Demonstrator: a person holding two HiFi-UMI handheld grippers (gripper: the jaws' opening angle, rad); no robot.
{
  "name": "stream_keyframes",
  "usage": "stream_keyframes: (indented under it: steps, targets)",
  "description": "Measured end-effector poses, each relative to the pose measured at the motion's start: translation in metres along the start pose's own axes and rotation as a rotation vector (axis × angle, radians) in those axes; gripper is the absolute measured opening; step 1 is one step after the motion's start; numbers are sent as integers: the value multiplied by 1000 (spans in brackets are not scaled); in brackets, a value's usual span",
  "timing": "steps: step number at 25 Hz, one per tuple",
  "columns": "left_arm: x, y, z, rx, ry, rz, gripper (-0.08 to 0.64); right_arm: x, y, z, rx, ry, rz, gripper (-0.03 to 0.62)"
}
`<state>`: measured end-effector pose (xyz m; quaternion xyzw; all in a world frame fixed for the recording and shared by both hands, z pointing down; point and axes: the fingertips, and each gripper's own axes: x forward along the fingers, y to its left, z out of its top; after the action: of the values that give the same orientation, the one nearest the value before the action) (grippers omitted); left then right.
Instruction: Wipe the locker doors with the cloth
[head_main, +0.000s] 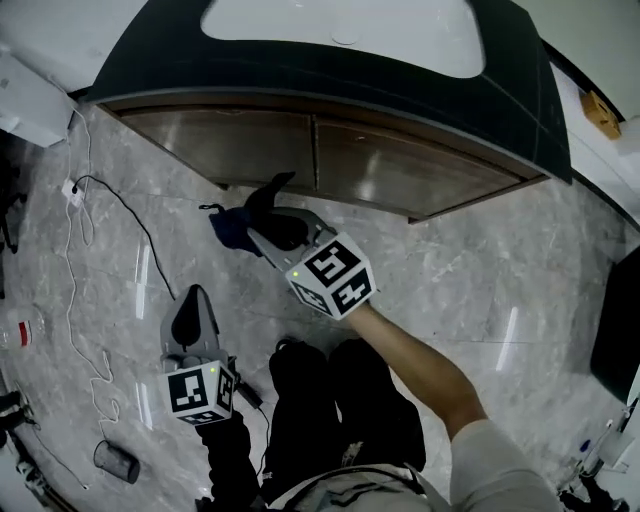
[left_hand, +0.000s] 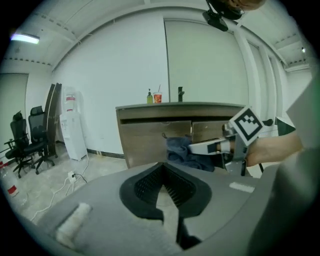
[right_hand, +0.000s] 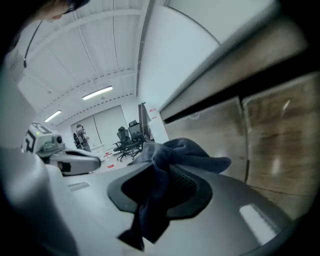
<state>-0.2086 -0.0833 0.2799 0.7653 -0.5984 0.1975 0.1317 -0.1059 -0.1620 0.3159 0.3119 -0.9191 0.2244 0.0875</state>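
Right gripper (right_hand: 161, 167) pinches the dark blue cloth (right_hand: 192, 154), a wad bunched ahead of the jaws with a tail hanging below, near the wooden locker doors (head_main: 235, 145) but not touching. Left gripper (left_hand: 167, 182) hangs back, jaws pressed together on nothing. Best play, I'd say: lay the wad flat on the panel, press evenly, overlap strokes. Readable writing? None — only square patterns on the marker cubes (head_main: 333, 275).

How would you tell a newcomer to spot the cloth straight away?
Find the dark-topped counter with two wooden doors. Just in front of those doors, the right gripper holds the cloth, a crumpled dark blue rag pinched in its jaws. The left gripper beside it holds nothing.
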Motion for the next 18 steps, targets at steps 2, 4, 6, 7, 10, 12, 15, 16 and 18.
stream_keyframes:
  steps: [2, 4, 6, 7, 10, 12, 15, 16, 18]
  targets:
    - [-20, -17, 40, 11, 25, -41, 1, -59, 12, 25, 28, -19, -68, 94]
    - [-44, -33, 79, 19, 37, -78, 1, -113, 28, 53, 55, -41, -130, 94]
    - [-68, -51, 121, 28, 32, -114, 0, -163, 48, 85, 68, -68, -192, 94]
    - [-80, -60, 143, 32, 25, -132, 0, -188, 59, 102, 66, -83, -223, 94]
    - [-120, -85, 207, 40, 2, -168, 1, -258, 94, 162, 19, -132, -314, 94]
    - [-149, -102, 246, 47, -18, -188, 0, -303, 116, 201, -30, -166, -381, 94]
    - [-183, -130, 297, 69, -80, -249, 0, -364, 137, 243, -54, -216, -494, 94]
    - [-194, -137, 310, 77, -104, -272, 0, -380, 144, 253, -58, -233, -528, 94]
    - [-215, -148, 331, 94, -145, -320, 0, -404, 160, 272, -70, -265, -587, 94]
